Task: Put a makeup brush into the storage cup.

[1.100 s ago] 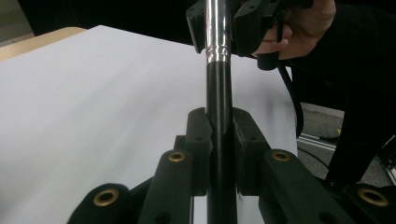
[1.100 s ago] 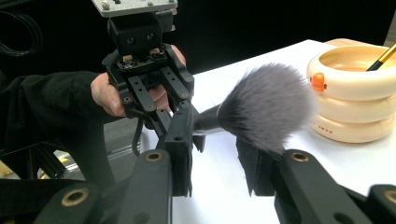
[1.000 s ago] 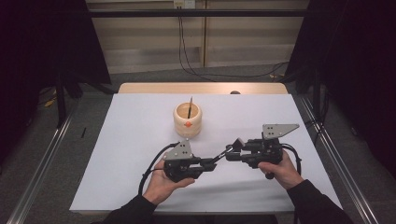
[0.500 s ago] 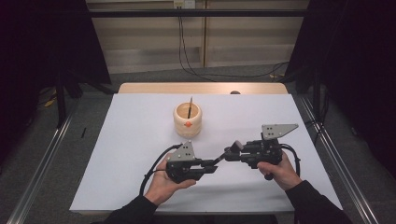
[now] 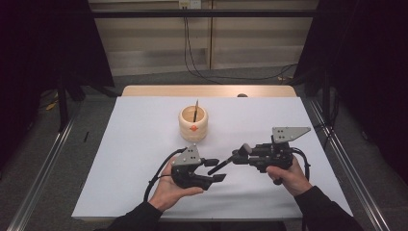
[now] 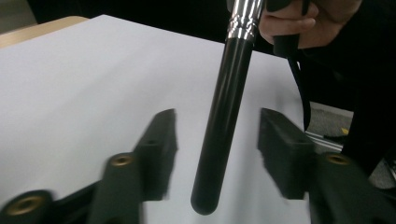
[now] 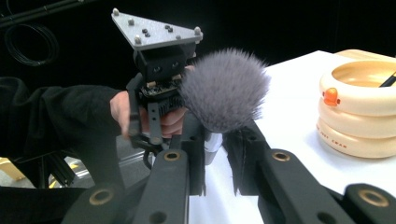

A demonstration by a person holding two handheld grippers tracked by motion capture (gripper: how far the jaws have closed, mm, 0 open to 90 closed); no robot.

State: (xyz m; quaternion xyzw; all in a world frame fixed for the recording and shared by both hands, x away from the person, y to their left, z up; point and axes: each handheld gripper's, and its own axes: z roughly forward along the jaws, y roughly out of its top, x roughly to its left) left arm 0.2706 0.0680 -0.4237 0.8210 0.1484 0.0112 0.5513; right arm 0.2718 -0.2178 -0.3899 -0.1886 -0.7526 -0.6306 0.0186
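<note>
The makeup brush (image 5: 226, 163) is taken as the landmark, since it spans the gap between the two hands near the front edge of the white counter (image 5: 144, 125). At the brush's near-left end, the left gripper (image 5: 215, 169) is held in an upturned palm, and its fingers (image 6: 161, 140) stand apart on either side of the black handle without pressing on it; they have just been opening, so the handle is judged to be in the course of being let go so that the other hand can take the brush over alone. At the brush's other end, the right gripper (image 5: 239, 156) is clamped on the shiny ferrule just below the grey bristle head (image 7: 224, 88), with its fingers (image 7: 196, 154) drawn in tightly against the metal; the grip is placed there, it seems, so that the long handle is left free and can be pointed downward. The brush is thus carried in the air above the counter, level and slightly tilted, and is supported by the right gripper alone. Farther back from the brush, toward the middle of the counter, a round cream holder (image 5: 193, 124) with an orange spot is stood upright, and a thin dark pencil-like stick (image 5: 195, 110) is leant inside it; the holder is judged to be the place meant for the brush, handle first.
</note>
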